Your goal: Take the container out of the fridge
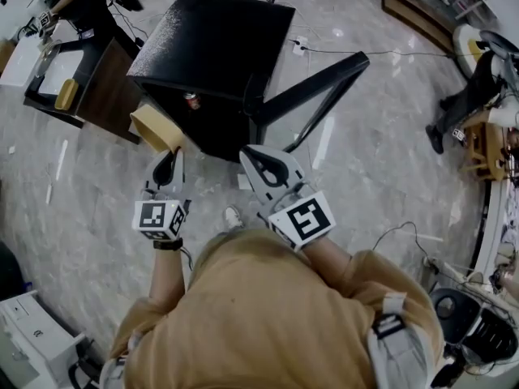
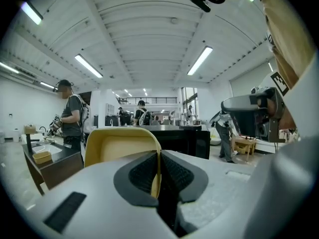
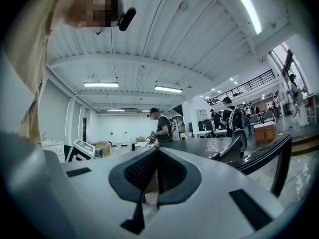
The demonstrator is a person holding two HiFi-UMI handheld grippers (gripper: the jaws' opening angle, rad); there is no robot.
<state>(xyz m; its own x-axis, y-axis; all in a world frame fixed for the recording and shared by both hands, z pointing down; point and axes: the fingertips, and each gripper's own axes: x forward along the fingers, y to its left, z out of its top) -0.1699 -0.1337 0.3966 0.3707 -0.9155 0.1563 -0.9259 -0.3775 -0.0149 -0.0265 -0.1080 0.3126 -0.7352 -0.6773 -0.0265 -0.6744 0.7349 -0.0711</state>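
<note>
A pale yellow container (image 1: 156,128) hangs in front of the black mini fridge (image 1: 215,43), outside it, low on the fridge's left side. My left gripper (image 1: 168,165) is shut on the container's wall. In the left gripper view the container (image 2: 117,146) stands just beyond the jaws, its thin wall pinched between the ribbed pads (image 2: 172,173). My right gripper (image 1: 253,159) sits right of it, in front of the fridge opening, shut with nothing in it; the right gripper (image 3: 155,169) shows its pads pressed together. The fridge door (image 1: 318,86) stands swung open to the right.
A red can (image 1: 192,100) stands inside the fridge. A dark work table (image 1: 77,79) with a person is at far left, a white machine (image 1: 32,343) at lower left. Cables and equipment (image 1: 474,322) lie at lower right; a seated person (image 1: 470,96) is at right.
</note>
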